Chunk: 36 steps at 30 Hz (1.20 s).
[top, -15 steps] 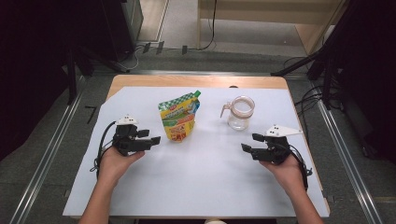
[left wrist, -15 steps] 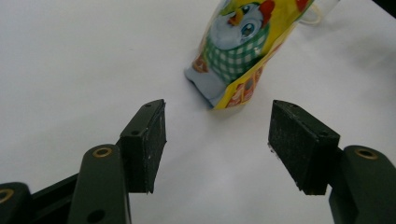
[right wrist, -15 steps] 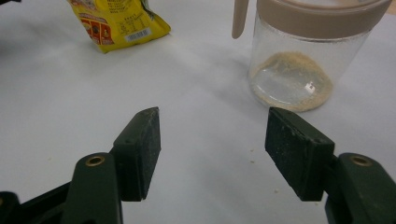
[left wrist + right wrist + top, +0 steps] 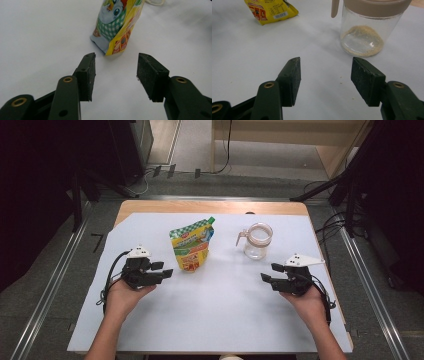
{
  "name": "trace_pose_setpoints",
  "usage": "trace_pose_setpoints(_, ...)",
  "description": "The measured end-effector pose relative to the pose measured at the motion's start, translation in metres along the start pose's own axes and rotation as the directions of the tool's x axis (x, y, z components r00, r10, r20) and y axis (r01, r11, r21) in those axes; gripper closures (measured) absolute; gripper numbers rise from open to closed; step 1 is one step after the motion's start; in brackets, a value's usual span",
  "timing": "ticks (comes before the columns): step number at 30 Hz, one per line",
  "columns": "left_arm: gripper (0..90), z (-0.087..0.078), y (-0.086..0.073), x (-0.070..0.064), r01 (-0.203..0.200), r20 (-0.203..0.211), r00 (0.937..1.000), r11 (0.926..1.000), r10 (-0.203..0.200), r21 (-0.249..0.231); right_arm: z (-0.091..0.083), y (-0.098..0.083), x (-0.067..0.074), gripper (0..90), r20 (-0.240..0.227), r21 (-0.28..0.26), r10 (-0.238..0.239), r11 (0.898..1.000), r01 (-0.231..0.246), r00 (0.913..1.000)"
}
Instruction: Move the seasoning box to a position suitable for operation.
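Observation:
A yellow and green spouted pouch lies flat on the white table cover, its green cap toward the far edge. To its right stands a clear glass jar with a beige lid and handle; a little beige powder lies in its bottom. My left gripper rests low at the left, open and empty, with the pouch's near end just beyond its jaws. My right gripper sits at the right, open and empty. The jar stands ahead of it and slightly to the right.
The white cover spans the wooden table. A few crumbs lie on the cover near the right gripper. Cables trail from both grippers. Dark equipment and metal rails border the table on both sides.

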State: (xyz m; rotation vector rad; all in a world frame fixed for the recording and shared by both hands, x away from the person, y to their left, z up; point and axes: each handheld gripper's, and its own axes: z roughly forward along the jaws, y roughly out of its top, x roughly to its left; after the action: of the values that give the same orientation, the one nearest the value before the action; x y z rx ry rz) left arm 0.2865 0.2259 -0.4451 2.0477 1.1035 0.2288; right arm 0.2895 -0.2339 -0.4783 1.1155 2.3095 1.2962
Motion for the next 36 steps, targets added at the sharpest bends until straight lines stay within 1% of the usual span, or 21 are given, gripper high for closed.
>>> trace_pose_setpoints(1, 53.3, 0.0, 0.0, 0.0, 0.0, 0.0, 1.0, 1.0, 0.0, 0.0, 0.0, 0.0, 0.0, 43.0, 0.0, 0.0, 0.0, 1.0, 0.0, 1.0)
trace_pose_setpoints(2, 54.6, 0.0001, 0.0007, 0.0007, 0.014, 0.007, 0.9999, 0.9999, -0.014, -0.006, -0.0001, 0.0001, -0.0006, 43.5, 0.002, 0.002, 0.005, 1.0, -0.005, 1.0)
trace_pose_setpoints(3, 54.8, 0.0001, 0.0007, 0.0007, 0.014, 0.007, 0.9999, 0.9999, -0.014, -0.006, -0.0003, 0.0001, -0.0011, 43.6, 0.002, 0.0, 0.007, 1.0, -0.007, 1.0)
trace_pose_setpoints(4, 54.8, -0.0001, 0.0015, -0.0005, 0.003, 0.009, 1.0, 1.0, -0.003, -0.007, -0.0005, 0.0, -0.0013, 43.9, 0.003, -0.002, 0.017, 1.0, -0.017, 0.9999)
trace_pose_setpoints(7, 55.8, 0.0012, 0.002, -0.0024, -0.014, 0.022, 0.9997, 0.9999, 0.014, 0.0, -0.0017, -0.0008, -0.0029, 44.0, 0.006, 0.0, 0.021, 1.0, -0.021, 0.9998)
trace_pose_setpoints(8, 55.8, 0.0019, 0.0022, -0.0026, -0.019, 0.022, 0.9996, 0.9998, 0.019, 0.009, -0.002, -0.001, -0.0033, 44.0, 0.007, -0.001, 0.021, 1.0, -0.021, 0.9998)
trace_pose_setpoints(9, 55.6, 0.0028, 0.0023, -0.0029, -0.017, 0.024, 0.9996, 0.9998, 0.017, 0.013, -0.0024, -0.0011, -0.0033, 44.0, 0.008, -0.002, 0.023, 1.0, -0.023, 0.9997)
trace_pose_setpoints(11, 54.3, 0.0038, 0.0024, -0.0033, -0.029, 0.024, 0.9993, 0.9995, 0.028, 0.012, -0.0025, -0.001, -0.0037, 44.0, 0.008, -0.003, 0.022, 1.0, -0.022, 0.9997)
trace_pose_setpoints(13, 54.3, 0.004, 0.0026, -0.0034, -0.028, 0.029, 0.9992, 0.9995, 0.028, 0.013, -0.0016, -0.0011, -0.0039, 43.8, 0.008, -0.001, 0.018, 1.0, -0.018, 0.9998)
trace_pose_setpoints(14, 54.4, 0.0043, 0.0036, -0.0033, -0.016, 0.043, 0.999, 0.9998, 0.015, 0.015, -0.001, -0.0011, -0.0035, 43.8, 0.008, 0.004, 0.02, 1.0, -0.02, 0.9998)
trace_pose_setpoints(15, 54.8, 0.0043, 0.0036, -0.0033, -0.016, 0.043, 0.999, 0.9998, 0.015, 0.015, -0.001, -0.0011, -0.0035, 43.8, 0.008, 0.004, 0.02, 1.0, -0.02, 0.9998)
trace_pose_setpoints(16, 54.8, 0.005, 0.0039, -0.0036, -0.016, 0.061, 0.998, 0.9997, 0.015, 0.017, -0.0001, -0.0013, -0.0035, 43.7, 0.008, 0.01, 0.021, 1.0, -0.021, 0.9998)
trace_pose_setpoints(18, 55.0, 0.0059, 0.0035, -0.0035, -0.021, 0.058, 0.9981, 0.9995, 0.019, 0.022, 0.0001, -0.0013, -0.0041, 43.7, -0.003, 0.01, 0.046, 0.999, -0.046, 0.9989)
trace_pose_setpoints(19, 54.9, 0.0061, 0.0035, -0.003, -0.019, 0.059, 0.9981, 0.9995, 0.018, 0.025, -0.0002, -0.0013, -0.0046, 43.8, -0.007, 0.005, 0.051, 0.999, -0.051, 0.9987)
trace_pose_setpoints(22, 54.7, 0.0055, 0.0029, -0.0015, -0.005, 0.059, 0.9983, 0.9999, 0.004, 0.017, -0.0012, -0.0015, -0.0041, 44.1, -0.001, 0.006, 0.044, 0.999, -0.044, 0.999)
trace_pose_setpoints(26, 53.1, 0.0038, 0.0025, -0.0018, -0.022, 0.049, 0.9986, 0.9996, 0.021, 0.018, -0.0005, -0.0016, -0.0037, 44.0, 0.0, 0.014, 0.042, 0.999, -0.042, 0.9991)
trace_pose_setpoints(27, 52.0, 0.0038, 0.0027, -0.0022, -0.026, 0.049, 0.9985, 0.9996, 0.026, 0.012, -0.0004, -0.0016, -0.0037, 44.0, 0.0, 0.016, 0.04, 0.999, -0.04, 0.9992)
trace_pose_setpoints(29, 50.8, 0.0037, 0.0031, -0.0028, -0.029, 0.045, 0.9986, 0.9995, 0.028, 0.011, -0.0003, -0.0016, -0.0037, 44.0, 0.0, 0.018, 0.041, 0.999, -0.041, 0.9991)
trace_pose_setpoints(30, 50.3, 0.0034, 0.0044, -0.003, -0.037, 0.046, 0.9983, 0.9992, 0.036, 0.018, -0.0004, -0.0012, -0.0044, 44.0, -0.006, 0.024, 0.063, 0.998, -0.063, 0.998)
trace_pose_setpoints(33, 48.7, 0.0058, 0.0047, -0.0029, -0.03, 0.052, 0.9982, 0.9991, 0.029, 0.028, -0.0024, -0.0009, -0.006, 43.8, 0.012, 0.005, 0.065, 0.998, -0.065, 0.9978)
trace_pose_setpoints(36, 47.9, 0.0069, 0.0042, -0.0044, -0.041, 0.056, 0.9977, 0.9985, 0.039, 0.036, -0.0037, 0.0002, -0.0088, 43.3, 0.023, -0.011, 0.074, 0.997, -0.074, 0.997)
